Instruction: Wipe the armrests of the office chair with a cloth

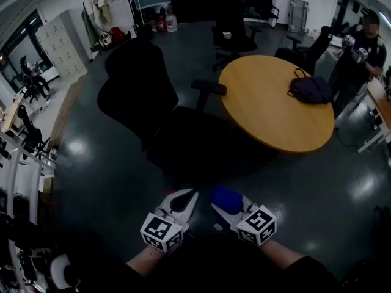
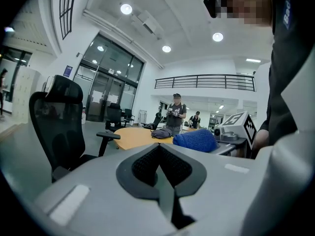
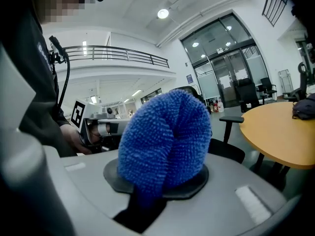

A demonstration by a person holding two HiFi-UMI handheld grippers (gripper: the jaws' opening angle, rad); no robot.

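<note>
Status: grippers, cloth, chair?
Left gripper shut, empty. Right gripper shut on blue cloth. Chair ahead, armrest not yet touched. Nothing in the way.

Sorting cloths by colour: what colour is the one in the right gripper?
The cloth is blue, clearest in the right gripper view.

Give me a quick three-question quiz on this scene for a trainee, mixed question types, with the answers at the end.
1. True or false: the left gripper holds the blue cloth.
2. What lies on the round table? A) a dark bag B) a laptop C) a mug
3. Fill in: the cloth is ____ the armrest of the office chair (touching / apart from).
Key: 1 false, the right gripper is shut on it; 2 A; 3 apart from.
</note>
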